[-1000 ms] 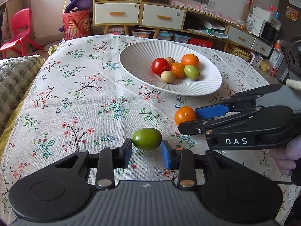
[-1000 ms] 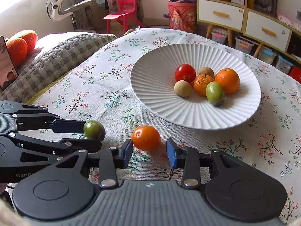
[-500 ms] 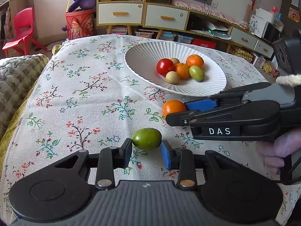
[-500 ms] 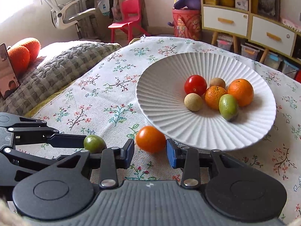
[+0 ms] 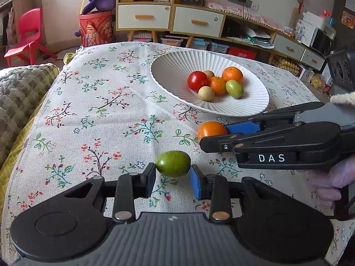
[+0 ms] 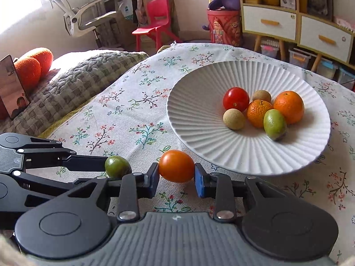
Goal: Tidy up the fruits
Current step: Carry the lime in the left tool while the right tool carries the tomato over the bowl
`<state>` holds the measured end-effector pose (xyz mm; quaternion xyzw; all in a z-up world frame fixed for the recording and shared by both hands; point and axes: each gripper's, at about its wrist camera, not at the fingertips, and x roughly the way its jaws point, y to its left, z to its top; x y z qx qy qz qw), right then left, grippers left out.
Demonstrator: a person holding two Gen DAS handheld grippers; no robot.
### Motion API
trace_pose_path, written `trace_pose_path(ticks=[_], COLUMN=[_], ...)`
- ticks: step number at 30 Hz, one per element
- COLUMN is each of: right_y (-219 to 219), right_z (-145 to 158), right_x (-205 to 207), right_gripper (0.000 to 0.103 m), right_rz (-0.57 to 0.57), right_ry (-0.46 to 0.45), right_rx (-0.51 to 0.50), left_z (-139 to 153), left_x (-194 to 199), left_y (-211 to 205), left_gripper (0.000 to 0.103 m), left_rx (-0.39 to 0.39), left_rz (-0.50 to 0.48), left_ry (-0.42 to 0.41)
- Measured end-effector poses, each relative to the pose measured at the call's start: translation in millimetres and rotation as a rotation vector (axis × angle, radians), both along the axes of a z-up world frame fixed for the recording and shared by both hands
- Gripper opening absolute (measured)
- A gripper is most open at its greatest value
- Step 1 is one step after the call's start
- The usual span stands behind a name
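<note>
My left gripper [image 5: 173, 178] is shut on a green fruit [image 5: 173, 163], held just above the floral tablecloth. My right gripper [image 6: 176, 178] is shut on an orange tomato [image 6: 176, 165], lifted close to the near rim of the white ribbed plate [image 6: 199, 119]. The plate holds a red tomato [image 6: 235, 98], two oranges [image 6: 288, 106], a green fruit [image 6: 274, 124] and two small tan fruits [image 6: 233, 118]. In the left wrist view the right gripper [image 5: 224, 133] is to the right with the orange tomato [image 5: 210, 129]. In the right wrist view the left gripper [image 6: 106, 166] holds the green fruit [image 6: 117, 167].
A grey knitted blanket [image 6: 73, 82] covers the left side beside the table. Cabinets with drawers [image 5: 168, 17], a red toy bin [image 5: 97, 28] and a red chair [image 5: 28, 35] stand behind the table. The plate [image 5: 177, 66] sits at the table's far right.
Both grippers have lifted with their fruits and moved toward the plate. The right gripper with the orange tomato is now closer to the plate's rim.
</note>
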<state>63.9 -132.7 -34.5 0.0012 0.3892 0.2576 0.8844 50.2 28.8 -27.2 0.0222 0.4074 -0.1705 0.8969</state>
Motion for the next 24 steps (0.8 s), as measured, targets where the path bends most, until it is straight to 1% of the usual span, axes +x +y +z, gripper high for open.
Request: trace_pose_path(ticks=[11,16,20,24], right_y=[-26,-39,-49,-56], right_z=[16,23,25,22], right_x=[-10,-8,-3,2], right_gripper=[0.03,0.03,0.03,0.03], right_rz=[-0.016,-0.056,-0.09,-0.12], right_ry=[-0.011,-0.033,-0.06,-0.092], right_rx=[0.08,0.111,0.107,0.073], left_z=[16,21,23,23], left_x=[11,17,22,28], left_y=[-5,-15,-26,-38], left_gripper=[0.018,0.018,0.018,0.018], left_rx=[-0.023,-0.03,-0.031,-0.037], left_rz=[0.015,0.01,-0.001,-0.013], left_ry=[-0.044,-0.058,-0.066,-0.076])
